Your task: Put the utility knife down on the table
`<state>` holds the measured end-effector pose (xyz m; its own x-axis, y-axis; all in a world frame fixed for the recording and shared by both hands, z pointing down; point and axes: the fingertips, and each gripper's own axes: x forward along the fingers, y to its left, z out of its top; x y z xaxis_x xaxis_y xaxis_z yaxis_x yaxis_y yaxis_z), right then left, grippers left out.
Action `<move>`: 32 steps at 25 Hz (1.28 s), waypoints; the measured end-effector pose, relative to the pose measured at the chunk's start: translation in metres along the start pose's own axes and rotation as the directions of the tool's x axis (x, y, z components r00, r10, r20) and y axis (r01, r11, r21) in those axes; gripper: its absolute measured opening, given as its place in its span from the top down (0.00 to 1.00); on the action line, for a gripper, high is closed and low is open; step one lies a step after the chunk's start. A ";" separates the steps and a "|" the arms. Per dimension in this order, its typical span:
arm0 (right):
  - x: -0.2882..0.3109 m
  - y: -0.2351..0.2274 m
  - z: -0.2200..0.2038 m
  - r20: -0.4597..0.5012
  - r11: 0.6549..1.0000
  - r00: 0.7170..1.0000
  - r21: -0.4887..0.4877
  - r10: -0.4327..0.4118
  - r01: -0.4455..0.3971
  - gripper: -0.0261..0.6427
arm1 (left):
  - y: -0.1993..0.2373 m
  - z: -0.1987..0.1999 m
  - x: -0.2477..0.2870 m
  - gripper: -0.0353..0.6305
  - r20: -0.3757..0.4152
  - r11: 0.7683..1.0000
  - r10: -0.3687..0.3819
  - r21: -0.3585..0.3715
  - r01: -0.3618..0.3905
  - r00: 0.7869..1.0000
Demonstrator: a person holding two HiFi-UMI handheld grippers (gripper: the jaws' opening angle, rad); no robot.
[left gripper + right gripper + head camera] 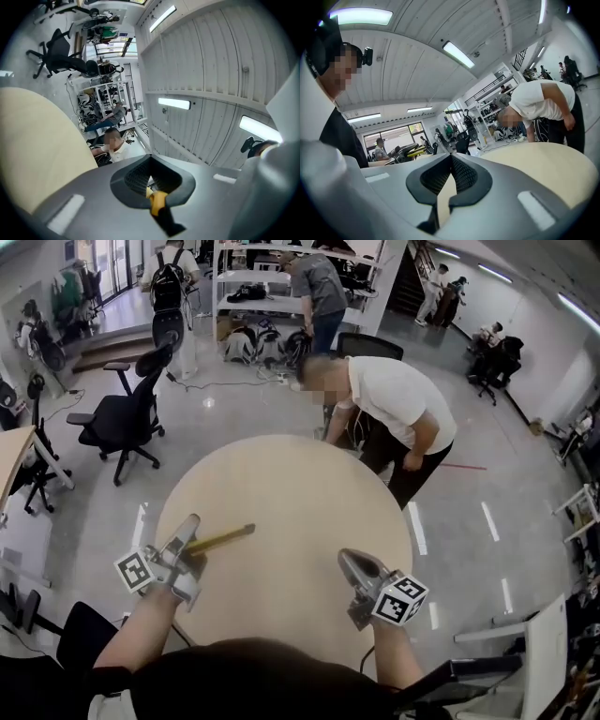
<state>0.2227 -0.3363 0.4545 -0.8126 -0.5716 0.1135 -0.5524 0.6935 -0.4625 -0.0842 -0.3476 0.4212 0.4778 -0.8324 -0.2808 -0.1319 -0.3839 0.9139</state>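
Knife position: the utility knife (225,538) is clamped in your left gripper (187,532), whose jaws are closed on its near end. The left gripper view confirms a yellow-and-black section pinched between the pads. The long axis runs out from the jaws toward the right and slightly away from you, over the near-left part of the round table (281,474). Whether the far tip touches the tabletop cannot be told; it appears to be held just above it.

Your right gripper (349,561) is well apart to the right, jaws together with nothing between them, so the left hand alone performs the set-down. The coming move is judged to be downward: lower the knife until its full length lies flat on the bare tabletop, then part the jaws.

Markings: no brand, label or lettering is legible on the knife. The cubes on both grippers carry square black-and-white markers only, not text.
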 end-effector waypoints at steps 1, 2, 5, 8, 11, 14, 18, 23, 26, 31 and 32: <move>0.009 -0.002 -0.002 0.003 1.000 1.000 0.000 -0.007 0.007 0.94 | 0.006 0.007 0.002 0.95 -0.008 1.000 -0.002 -0.007 0.001 1.000; 0.019 -0.003 -0.006 0.004 1.000 1.000 0.000 -0.019 0.019 0.94 | 0.012 0.014 0.005 0.95 -0.018 1.000 -0.006 -0.015 0.006 1.000; 0.040 -0.003 -0.020 0.003 0.997 0.998 0.022 -0.070 0.070 0.94 | 0.035 0.034 0.009 0.95 -0.055 0.999 -0.013 -0.039 0.011 0.998; 0.054 0.005 -0.025 -0.006 0.994 0.996 0.055 -0.091 0.091 0.94 | 0.048 0.055 0.022 0.95 -0.097 1.000 -0.030 -0.013 0.028 0.995; 0.062 -0.002 -0.018 -0.033 0.993 0.994 0.045 -0.108 0.110 0.94 | 0.050 0.069 0.048 0.95 -0.107 0.998 -0.056 -0.002 0.056 0.993; 0.072 -0.018 -0.006 -0.038 0.993 0.993 0.032 -0.111 0.112 0.94 | 0.059 0.074 0.065 0.95 -0.097 0.998 -0.060 -0.011 0.059 0.993; 0.089 -0.034 -0.003 -0.043 0.996 0.995 -0.001 -0.093 0.093 0.94 | 0.076 0.080 0.069 0.95 -0.087 0.999 -0.040 0.009 0.041 0.995; 0.122 -0.076 0.015 -0.045 0.996 0.996 -0.038 -0.083 0.081 0.94 | 0.110 0.095 0.107 0.95 -0.089 1.000 0.001 0.026 0.001 0.996; 0.140 -0.105 0.025 -0.035 0.996 0.996 -0.049 -0.081 0.079 0.94 | 0.132 0.105 0.133 0.95 -0.107 0.998 0.031 0.062 -0.025 0.994; 0.163 -0.153 0.031 -0.022 0.993 0.996 -0.075 -0.088 0.087 0.94 | 0.166 0.119 0.180 0.95 -0.127 0.993 0.026 0.119 -0.011 0.992; 0.170 -0.170 0.035 -0.020 0.993 0.996 -0.077 -0.092 0.091 0.94 | 0.177 0.122 0.197 0.95 -0.131 0.992 0.028 0.127 -0.011 0.991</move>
<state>0.1849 -0.5665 0.5215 -0.7617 -0.6243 0.1733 -0.6364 0.6705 -0.3814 -0.1190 -0.6286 0.4923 0.5839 -0.7831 -0.2142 -0.2466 -0.4225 0.8722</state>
